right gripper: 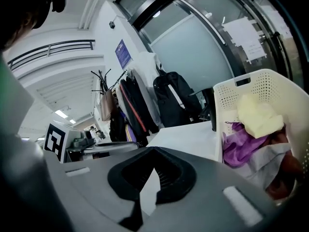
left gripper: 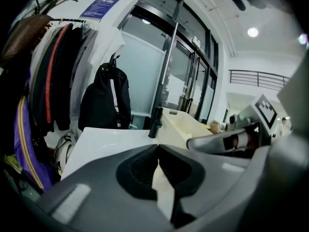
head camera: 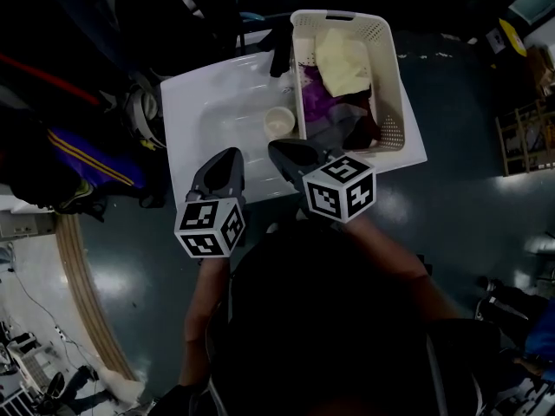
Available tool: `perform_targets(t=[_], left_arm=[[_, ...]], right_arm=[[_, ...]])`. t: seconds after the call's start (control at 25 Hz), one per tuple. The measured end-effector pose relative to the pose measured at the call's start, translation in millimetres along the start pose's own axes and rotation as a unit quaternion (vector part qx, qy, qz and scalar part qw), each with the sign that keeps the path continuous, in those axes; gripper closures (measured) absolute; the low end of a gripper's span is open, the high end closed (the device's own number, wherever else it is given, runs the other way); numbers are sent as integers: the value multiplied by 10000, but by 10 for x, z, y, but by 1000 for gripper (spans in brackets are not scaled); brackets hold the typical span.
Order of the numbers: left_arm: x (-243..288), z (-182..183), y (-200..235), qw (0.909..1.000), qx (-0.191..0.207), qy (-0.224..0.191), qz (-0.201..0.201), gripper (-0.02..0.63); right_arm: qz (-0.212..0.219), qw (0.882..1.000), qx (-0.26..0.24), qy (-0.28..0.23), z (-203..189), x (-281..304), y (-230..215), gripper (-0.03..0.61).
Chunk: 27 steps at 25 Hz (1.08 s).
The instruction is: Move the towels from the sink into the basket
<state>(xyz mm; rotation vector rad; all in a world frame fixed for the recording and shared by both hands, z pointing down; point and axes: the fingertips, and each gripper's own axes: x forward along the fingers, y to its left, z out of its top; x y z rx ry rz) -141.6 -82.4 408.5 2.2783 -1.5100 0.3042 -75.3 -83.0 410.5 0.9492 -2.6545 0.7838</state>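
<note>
A white sink (head camera: 217, 102) stands ahead of me, with a cream perforated basket (head camera: 392, 76) on its right side. The basket holds a yellow towel (head camera: 342, 59), a purple towel (head camera: 316, 94) and grey and dark red cloths. A small cream bundle (head camera: 279, 121), seemingly a rolled towel, lies in the sink beside the basket wall. My left gripper (head camera: 232, 152) hovers over the sink's near edge, shut and empty (left gripper: 158, 146). Just short of the basket's near left corner, my right gripper (head camera: 276, 146) is also shut with nothing in it (right gripper: 154, 150). The yellow towel (right gripper: 260, 117) and purple towel (right gripper: 241, 144) show to its right.
A black faucet (head camera: 282, 46) rises at the sink's back, next to the basket. Left of the sink is a rack of coats (left gripper: 43, 81) with a black backpack (left gripper: 104, 98). Glass doors stand behind the sink. Dark floor surrounds the unit.
</note>
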Motion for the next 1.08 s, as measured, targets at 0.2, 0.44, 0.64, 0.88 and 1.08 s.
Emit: perform_targets(t=[0.2,0.44,0.64,0.88,1.08], left_arm=[[19,-25,-38,10000,-9,10,-45,604],[24,-47,-58,10000,-59,38,-61,604],[37,-55,-65,10000,-60,47,-61,604],[42,-35,-71,10000,-62,37,-60,604],[43,-48,-83,10000,-60,52,-55,604]], right_arm=[[-15,10000,-61,60,-43,10,-1,583],[-26,10000,-11,82,-56,2,-16,583],[-34,10000,0,83,-68,-2,-33,583],[-45,10000,19,73,-55,-14,-46,583],[-34,10000,13,76,-58,-32,-50,583]])
